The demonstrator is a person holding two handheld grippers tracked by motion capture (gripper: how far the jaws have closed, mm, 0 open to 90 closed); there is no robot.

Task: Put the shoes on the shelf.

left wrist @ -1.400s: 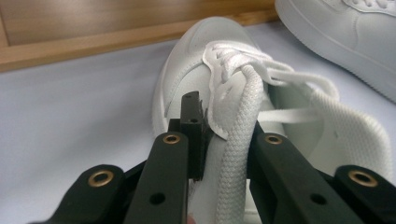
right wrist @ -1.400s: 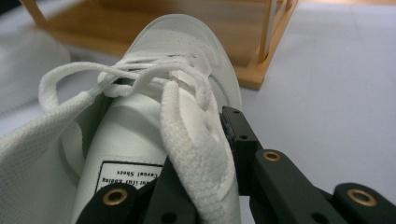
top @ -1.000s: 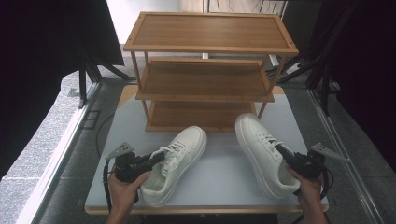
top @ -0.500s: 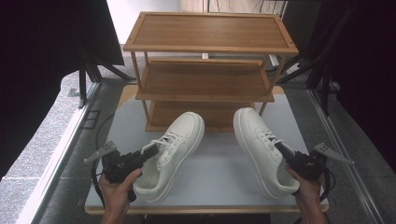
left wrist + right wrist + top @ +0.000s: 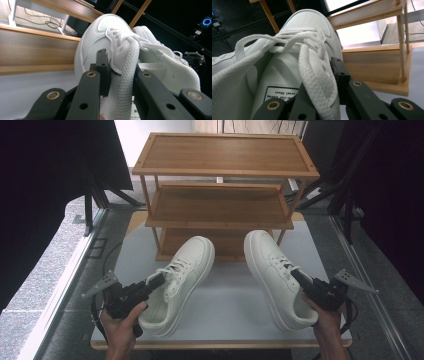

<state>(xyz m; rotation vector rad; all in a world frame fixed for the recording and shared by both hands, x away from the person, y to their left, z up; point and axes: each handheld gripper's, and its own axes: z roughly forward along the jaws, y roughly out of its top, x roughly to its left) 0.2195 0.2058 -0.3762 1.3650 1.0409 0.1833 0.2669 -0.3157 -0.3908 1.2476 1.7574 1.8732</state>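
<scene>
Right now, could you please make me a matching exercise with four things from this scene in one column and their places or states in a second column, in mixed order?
Things:
1. left shoe
2. right shoe
3. shoe rack
4. right gripper

Places or states:
A. wooden, three shelves, at the far side of the table
B. angled, toe pointing to the rack's lowest shelf, clamped at its collar by the left gripper
C. closed on a shoe's collar beside the laces
D. white, on the person's right side of the table

Pairs: 1-B, 2-D, 3-A, 4-C

White shoes [image 5: 182, 280] — mesh-patterned collars, brown wooden rack [image 5: 220, 205], seemingly pale-grey table [image 5: 230, 305]
</scene>
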